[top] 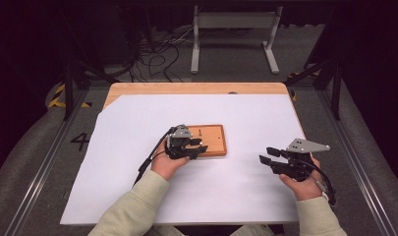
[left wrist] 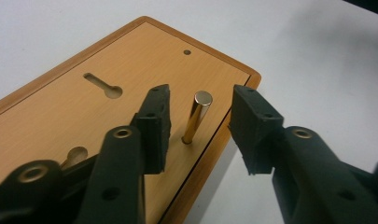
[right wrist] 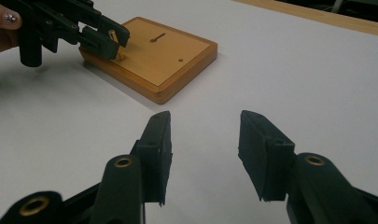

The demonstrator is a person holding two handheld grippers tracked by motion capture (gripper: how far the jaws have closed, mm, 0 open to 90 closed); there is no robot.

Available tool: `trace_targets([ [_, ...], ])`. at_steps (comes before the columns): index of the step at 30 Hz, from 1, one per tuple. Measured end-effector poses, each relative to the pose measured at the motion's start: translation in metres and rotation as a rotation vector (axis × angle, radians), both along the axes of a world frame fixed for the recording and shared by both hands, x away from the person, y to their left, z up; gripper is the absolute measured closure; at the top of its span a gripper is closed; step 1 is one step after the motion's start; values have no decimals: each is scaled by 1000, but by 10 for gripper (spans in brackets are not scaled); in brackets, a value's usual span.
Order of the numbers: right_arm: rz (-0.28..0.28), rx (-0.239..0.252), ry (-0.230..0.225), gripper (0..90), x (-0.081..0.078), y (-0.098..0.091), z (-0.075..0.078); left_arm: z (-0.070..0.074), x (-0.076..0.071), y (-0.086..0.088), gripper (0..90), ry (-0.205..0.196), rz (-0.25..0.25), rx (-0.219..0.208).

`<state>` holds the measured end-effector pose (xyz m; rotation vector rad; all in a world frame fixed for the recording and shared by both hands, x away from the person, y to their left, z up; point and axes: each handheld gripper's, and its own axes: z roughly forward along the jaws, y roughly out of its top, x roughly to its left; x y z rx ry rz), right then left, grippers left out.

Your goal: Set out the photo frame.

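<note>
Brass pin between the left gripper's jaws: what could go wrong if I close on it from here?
The brass pin leans in the wooden board and sits nearer one pad of the left gripper, so closing may push it further over before gripping. The pin stands close to the board's edge; a sideways pull might shift the unheld board, since the right gripper hovers apart, open.

Board point(left wrist: 107, 121): orange-tan wood grain, darker brown rim. Pin point(left wrist: 196, 116): shiny brass-gold, silvery top face. Sheet point(top: 137, 172): plain white, no pattern. Table point(top: 196, 88): light wood at the far edge. Left gripper point(left wrist: 199, 122) and right gripper point(right wrist: 204, 154): matte black pads, brass-coloured rivets, grey top plates. Sleeves point(top: 132, 211): pale cream. Floor point(top: 83, 141): grey, dark "4", yellow-black hazard tape.
</note>
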<state>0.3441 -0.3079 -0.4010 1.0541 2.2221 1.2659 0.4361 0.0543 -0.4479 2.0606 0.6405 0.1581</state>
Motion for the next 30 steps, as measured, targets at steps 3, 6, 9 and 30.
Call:
trace_targets([
  [3, 3, -2, -2, 547, 0, 1, 0, -1, 0, 0, 680, -2, -14, 2],
  [6, 5, -4, 0, 548, 0, 2, -1, -1, 2, 1, 716, -3, -8, -2],
  [9, 7, -4, 3, 549, 0, 2, -1, -1, 2, 2, 788, -9, -3, 1],
  [30, 16, -2, -1, 551, 0, 4, -1, -8, -9, 0, 839, -221, -31, 73],
])
